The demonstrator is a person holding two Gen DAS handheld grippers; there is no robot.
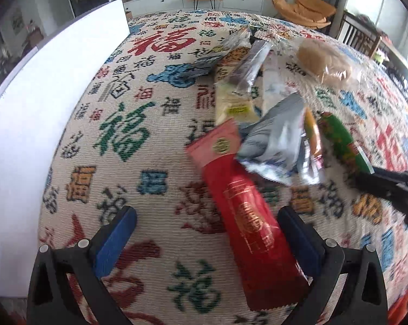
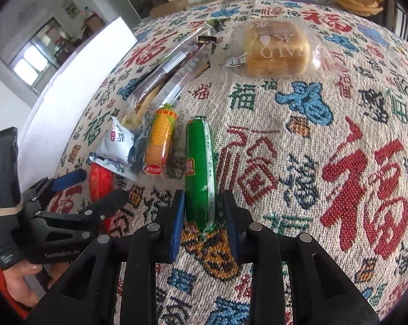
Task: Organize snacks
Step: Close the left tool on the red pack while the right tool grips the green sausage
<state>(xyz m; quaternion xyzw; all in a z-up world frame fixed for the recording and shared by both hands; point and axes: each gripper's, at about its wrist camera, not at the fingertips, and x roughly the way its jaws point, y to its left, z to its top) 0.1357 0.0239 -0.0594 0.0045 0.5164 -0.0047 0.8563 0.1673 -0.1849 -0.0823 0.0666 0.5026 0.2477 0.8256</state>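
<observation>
The right gripper (image 2: 202, 216) has its fingers closed narrow on the near end of the green sausage (image 2: 199, 168), whose long axis runs straight away from them along the bench (image 2: 339, 108).

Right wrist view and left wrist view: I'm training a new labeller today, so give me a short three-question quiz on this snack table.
1. True or false: the right gripper has its jaws closed on the green sausage.
2. Which snack lies between the open jaws of the left gripper? A) wrapped bread B) red packet C) corn sausage
3. Fill in: the wrapped bread lies on the patterned ____.

Key:
1. True; the pads press its near end.
2. B, the red packet; the pads are not pressing it.
3. tablecloth.
</observation>
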